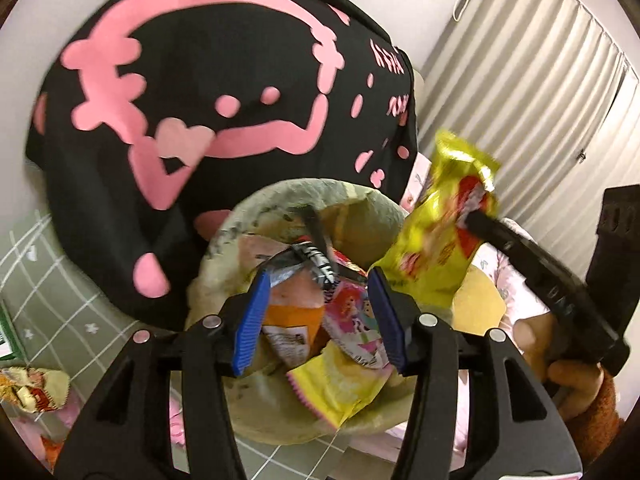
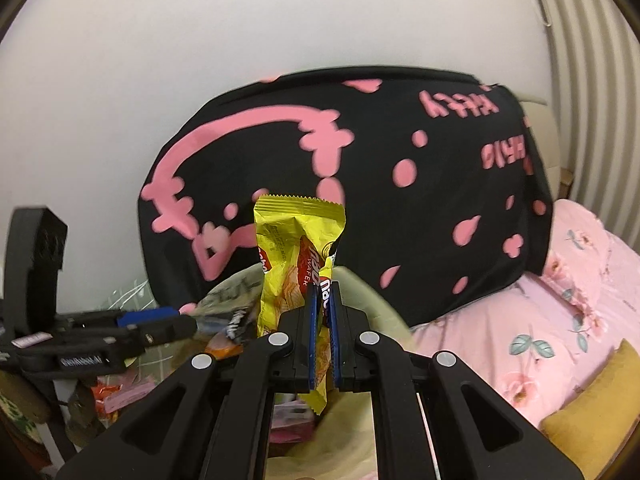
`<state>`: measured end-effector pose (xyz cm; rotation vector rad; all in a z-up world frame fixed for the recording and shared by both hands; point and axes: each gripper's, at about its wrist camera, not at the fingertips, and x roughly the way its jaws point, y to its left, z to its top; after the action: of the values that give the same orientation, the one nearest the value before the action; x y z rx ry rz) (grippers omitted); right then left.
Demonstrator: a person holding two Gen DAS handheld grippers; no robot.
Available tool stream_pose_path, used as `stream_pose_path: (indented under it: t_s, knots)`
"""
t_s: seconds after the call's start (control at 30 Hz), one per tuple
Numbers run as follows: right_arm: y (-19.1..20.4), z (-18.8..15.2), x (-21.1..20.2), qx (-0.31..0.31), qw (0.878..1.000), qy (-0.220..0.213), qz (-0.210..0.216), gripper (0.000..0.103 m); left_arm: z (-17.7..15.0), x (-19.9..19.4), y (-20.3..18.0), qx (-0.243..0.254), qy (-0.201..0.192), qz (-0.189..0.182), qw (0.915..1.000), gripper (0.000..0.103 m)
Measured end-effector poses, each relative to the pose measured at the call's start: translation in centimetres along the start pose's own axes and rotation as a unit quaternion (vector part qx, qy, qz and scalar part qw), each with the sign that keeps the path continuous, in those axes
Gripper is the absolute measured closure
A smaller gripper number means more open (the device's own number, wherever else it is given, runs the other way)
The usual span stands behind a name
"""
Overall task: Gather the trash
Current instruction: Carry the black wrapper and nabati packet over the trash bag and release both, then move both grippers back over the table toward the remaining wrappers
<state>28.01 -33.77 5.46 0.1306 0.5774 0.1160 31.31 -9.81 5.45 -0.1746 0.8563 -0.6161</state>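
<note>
My left gripper (image 1: 320, 280) hangs open over a beige fabric basket (image 1: 240, 216) that holds several snack wrappers. A black-and-white wrapper (image 1: 314, 258) lies loose just past the blue pads (image 1: 252, 320), with orange (image 1: 294, 320) and pink (image 1: 356, 320) packets under it. No pad presses on anything. My right gripper (image 2: 325, 298) is shut on a yellow wafer wrapper (image 2: 296, 248), held upright above the basket's rim (image 2: 372, 292). In the left wrist view that wrapper (image 1: 436, 240) sits at the basket's right edge, in the right gripper (image 1: 474, 216). The left gripper (image 2: 160, 320) shows at the left of the right wrist view.
A black cushion with pink print (image 1: 200, 80) (image 2: 400, 180) stands right behind the basket. Pink floral bedding (image 2: 560, 300) and a yellow cushion (image 2: 592, 408) lie to the right. A crumpled wrapper (image 1: 32, 392) rests on the green checked sheet (image 1: 48, 280). A curtain (image 1: 540, 80) hangs at the far right.
</note>
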Motion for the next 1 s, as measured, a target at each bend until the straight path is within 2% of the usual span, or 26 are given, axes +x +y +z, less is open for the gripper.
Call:
stream_pose_path:
  t_s: [0.13,0.43,0.83,0.9,1.0]
  knots:
    - [1.1,-0.9,1.5,-0.016,1.000,0.023,0.006,0.096,-0.3,-1.4,1.0,-0.010,-0.009,0.012,0.9998,0.055]
    - [1.6,-4.4,5.9,-0.034,0.995,0.092,-0.031,0.096,-0.9,-3.8,3.9,-0.032,-0.025,0.037,0.9985,0.054]
    - [1.7,-4.3,5.2,-0.035,0.993,0.090,-0.060,0.094,-2.8,-5.7,7.0,-0.058,-0.028,0.047,0.9969,0.053]
    - [1.7,-4.1,4.8,-0.037,0.994,0.086,-0.063,0.092,-3.3,-6.2,7.7,-0.067,-0.031,0.048,0.9961,0.053]
    - [1.9,-3.6,3.9,-0.042,0.994,0.078,-0.062,0.072,-4.0,-6.7,9.0,-0.081,-0.036,0.056,0.9945,0.053]
